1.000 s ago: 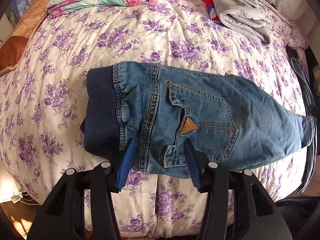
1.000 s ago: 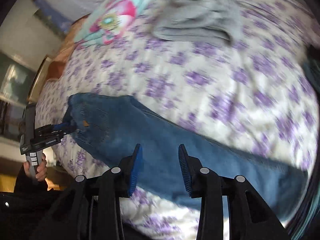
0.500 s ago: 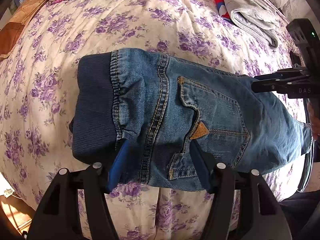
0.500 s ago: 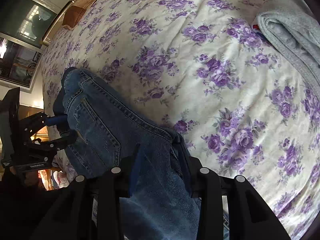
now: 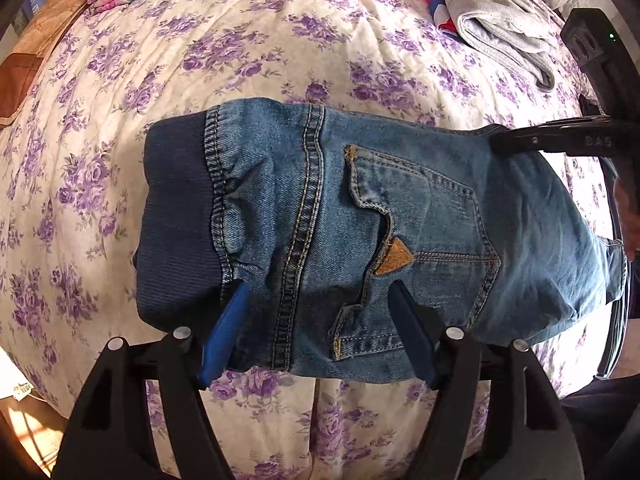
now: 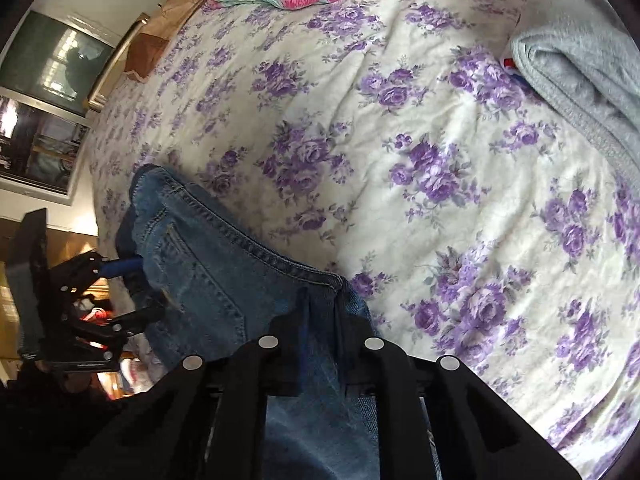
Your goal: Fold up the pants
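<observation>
1. So the pants [image 5: 360,240] are now lying across the middle of the left wrist frame on the floral bedspread [image 5: 240,60], dark waistband at left, leg running off to the right edge. They fill more of that view than they did a second ago, so we've pushed in closer.
2. Left gripper [image 5: 316,336] has its blue pads spread wide, sitting either side of the near hem by the back pocket, nothing pinched yet. Same wide gap as before.
3. Big change: right gripper [image 6: 320,344] was open and hovering a second ago; now its jaws are closed on a bunched ridge of denim at bottom center of the right wrist frame.
4. We'd guess that means the leg end is secured and ready to lift over toward the waistband.
5. Grey folded clothes [image 5: 500,28] sit upper right, well apart.
</observation>
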`<state>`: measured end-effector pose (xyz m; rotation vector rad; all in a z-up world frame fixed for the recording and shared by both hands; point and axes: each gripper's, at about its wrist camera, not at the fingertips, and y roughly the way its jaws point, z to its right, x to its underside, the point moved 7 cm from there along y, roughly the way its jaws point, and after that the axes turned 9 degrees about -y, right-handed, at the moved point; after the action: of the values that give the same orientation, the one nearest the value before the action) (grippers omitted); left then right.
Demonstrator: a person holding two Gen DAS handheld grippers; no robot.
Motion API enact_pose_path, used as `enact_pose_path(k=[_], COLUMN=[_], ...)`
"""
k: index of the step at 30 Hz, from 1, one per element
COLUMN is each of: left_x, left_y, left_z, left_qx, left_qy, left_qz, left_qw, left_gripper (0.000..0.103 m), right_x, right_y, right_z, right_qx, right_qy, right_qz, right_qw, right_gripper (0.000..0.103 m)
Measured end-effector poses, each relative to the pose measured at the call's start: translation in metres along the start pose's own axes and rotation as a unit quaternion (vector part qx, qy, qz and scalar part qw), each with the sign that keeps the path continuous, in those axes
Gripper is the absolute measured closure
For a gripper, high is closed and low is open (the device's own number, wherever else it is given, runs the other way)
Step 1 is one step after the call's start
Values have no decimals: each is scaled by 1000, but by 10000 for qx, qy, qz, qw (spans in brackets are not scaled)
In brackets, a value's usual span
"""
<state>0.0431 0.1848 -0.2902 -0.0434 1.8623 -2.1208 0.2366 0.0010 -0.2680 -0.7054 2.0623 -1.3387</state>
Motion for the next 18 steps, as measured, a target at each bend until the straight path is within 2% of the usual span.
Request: enact_pose_path(k=[2,4,5,7,9,10,11,13,14,15,17,18], left_x=[-1,-1,0,3,3,2,1,-3,-7,-10,-20,-23], left_y=[6,13,16,19,14,9,0,-20,-36,-48,-67,-70], left_z=[-1,5,9,16,19,19,19,20,24,30,51,63], left_qx=[-145,-473,-583,-802,-828,-763,-685,-568,-412,-232,307,571], left_qy=[33,286,408,592,639,600,547,488,459,442,390,379], left_qz=[4,103,113,87,11,-18,-23,96,242,352,531,560], left_qw=[9999,9984,9974,9950,9945,9953,9961,9971,9978,9981,9974,9961], left_gripper=[35,29,23,20,21,23,29,31,31,31,31,31], right_x=[1,0,0,4,10,12,17,32,43,55,87,105], right_y=[25,29,28,22,8,-4,-20,-51,-69,-83,-95,-96], right_z=[9,12,11,12,16,16,18,18,18,16,7,0], right_qx=[238,271,309,212,286,418,496,612,736,808,730,658], right_qy=[69,36,-44,22,121,140,155,232,299,365,529,629], right_qz=[-180,34,6,-43,-83,-36,87,430,626,778,919,993], right_qw=[9995,9996,9995,9998,9995,9990,9986,9969,9949,9930,9917,9909], right_gripper=[91,89,89,83,63,61,60,50,41,40,42,63])
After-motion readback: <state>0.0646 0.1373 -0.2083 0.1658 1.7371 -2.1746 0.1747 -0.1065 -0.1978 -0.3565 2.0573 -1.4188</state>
